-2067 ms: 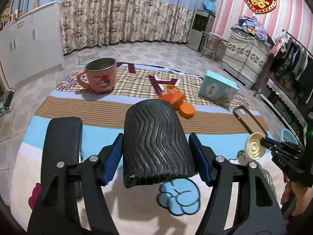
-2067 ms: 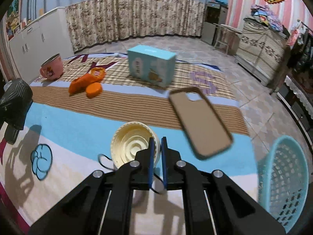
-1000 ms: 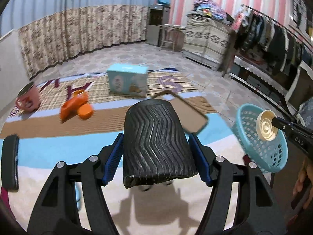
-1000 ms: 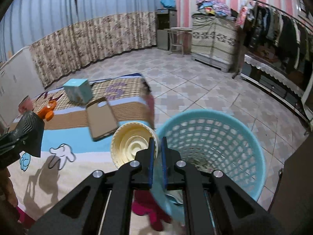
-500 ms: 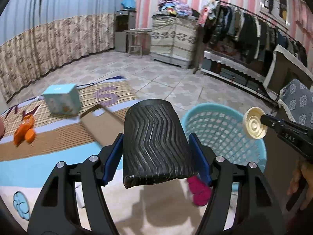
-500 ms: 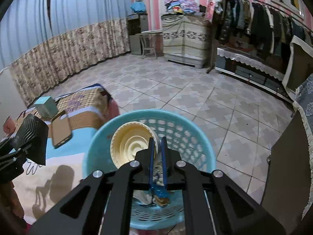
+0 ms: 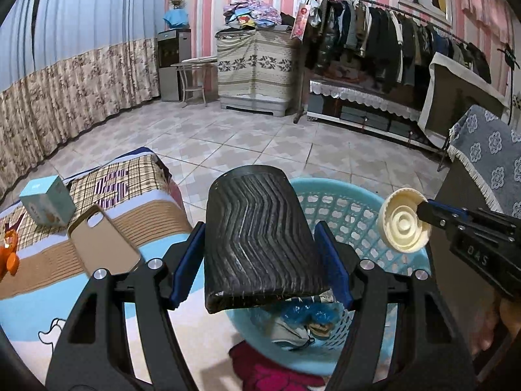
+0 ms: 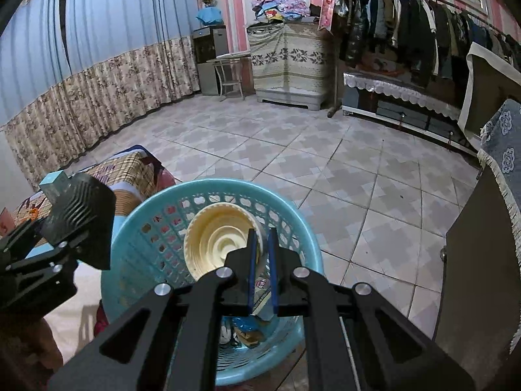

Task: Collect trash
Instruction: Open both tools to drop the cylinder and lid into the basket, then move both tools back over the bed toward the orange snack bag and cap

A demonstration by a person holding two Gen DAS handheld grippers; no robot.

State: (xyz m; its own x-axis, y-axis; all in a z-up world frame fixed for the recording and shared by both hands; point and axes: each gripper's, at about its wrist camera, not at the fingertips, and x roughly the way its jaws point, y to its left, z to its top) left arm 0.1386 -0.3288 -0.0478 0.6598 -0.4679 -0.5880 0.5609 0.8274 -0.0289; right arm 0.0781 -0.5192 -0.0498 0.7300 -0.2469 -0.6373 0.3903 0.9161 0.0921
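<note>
The blue basket [image 8: 302,228] stands on the tiled floor, its wall pierced with rows of small holes, its round rim wide open to the top. At the bottom of the basket lie crumpled wrappers [image 7: 302,321], some blue, some pale. Just beside the basket on its left lies a striped and checked mat [image 7: 136,176], and a dark pink patch [image 7: 270,371] shows by the basket's near foot.

Over the left rim of the basket hangs the black cup [image 7: 257,238], ridged all over with a zigzag pattern, lying on its side with its wider end toward the camera. The left tool [image 7: 259,260] is clamped on it, a blue pad pressed to each flank.

On the mat, left of the basket, lie a tan phone case [image 7: 101,244], a pale blue box [image 7: 47,200] and an orange toy [image 7: 8,257].

Above the basket's opening sits the cream lid [image 8: 221,241], round, with raised rings inside. The right tool [image 8: 261,260] pinches its edge, the pads drawn almost together.
</note>
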